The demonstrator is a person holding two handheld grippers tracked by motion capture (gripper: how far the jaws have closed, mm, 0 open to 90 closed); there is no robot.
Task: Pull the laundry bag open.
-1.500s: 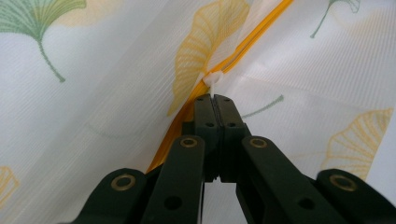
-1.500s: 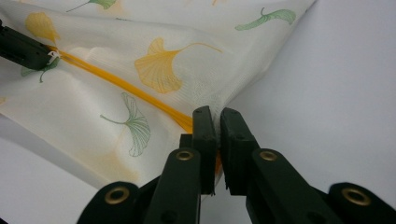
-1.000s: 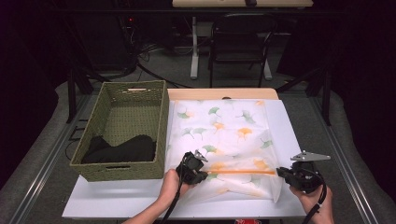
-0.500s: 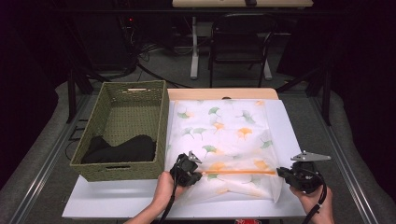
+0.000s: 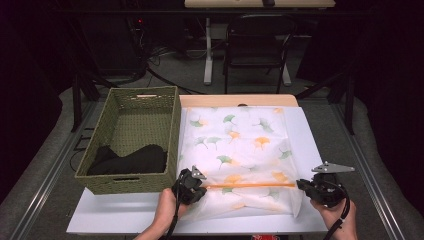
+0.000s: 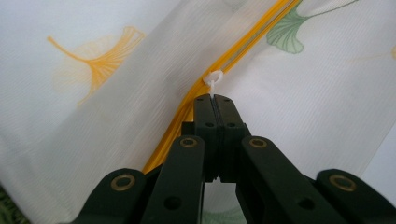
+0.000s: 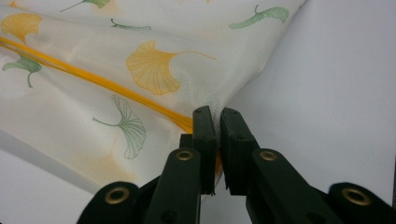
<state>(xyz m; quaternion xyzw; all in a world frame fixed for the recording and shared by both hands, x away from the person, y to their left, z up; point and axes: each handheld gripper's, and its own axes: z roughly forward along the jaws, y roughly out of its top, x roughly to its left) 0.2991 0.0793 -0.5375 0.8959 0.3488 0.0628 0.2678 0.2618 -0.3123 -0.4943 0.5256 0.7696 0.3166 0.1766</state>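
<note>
- Mesh bag (image 5: pixel 240 150), white w/ green + orange ginkgo-leaf print, lies flat on the white surface (image 5: pixel 125 217), spanning centre to right, from the far edge down nearly to the near edge.
- Orange zipper (image 5: pixel 250 185) runs straight across the bag's near part, parallel to the surface's near edge; stretched between the two grippers.
- White zipper pull (image 6: pixel 214 79), small ring on a thin tab, sits at the zipper's left end; in left gripper view it is right at the fingertips.
- Left gripper (image 5: pixel 192 184): fingers pressed together, pinching the pull's tab; ring sticks out just past the tips. Sits at the bag's near-left corner, person's left hand (image 5: pixel 165 215) behind it, coming in from the near edge.
- Right gripper (image 5: pixel 304 186): fingers pinching the bag's right edge where the zipper ends; in right gripper view a fold of mesh + orange tape sits between the pads, thin gap left between the tips. Right hand (image 5: pixel 340 217) near the surface's near-right corner; grey three-cornered plate on top of the gripper.
- Bag's right edge lifts slightly off the surface at the pinch, per right gripper view.
- Green woven basket (image 5: pixel 135 120) stands on the surface's left side, its right wall just beside the bag's left edge; can't tell if touching.
- Black cloth (image 5: pixel 132 161) lies bunched in the basket's near half.
</note>
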